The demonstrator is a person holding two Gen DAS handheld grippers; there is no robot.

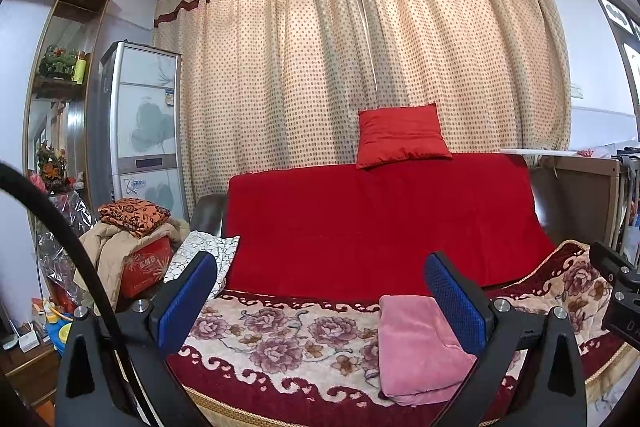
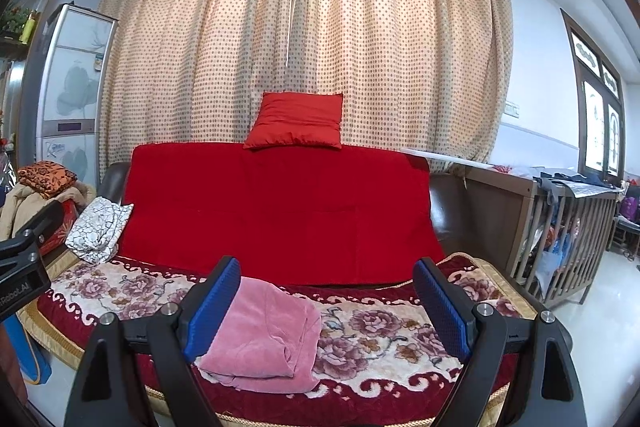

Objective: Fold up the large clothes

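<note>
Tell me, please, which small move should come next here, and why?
Probably nothing more than drawing both grippers back. The pink garment already lies folded in a compact stack on the floral blanket, and the left gripper and right gripper both hang open above the sofa, holding nothing.

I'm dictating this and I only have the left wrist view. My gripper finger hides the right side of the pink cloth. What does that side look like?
Observer: The folded pink velvety cloth ends in a rounded fold, lying flat on the floral plush blanket.
Operator: Is the right gripper holding anything?
Observer: No. The right gripper is open and gripping nothing.
Operator: What stands past the sofa's right end?
Observer: A wooden slatted frame with dark garments draped on top.
</note>
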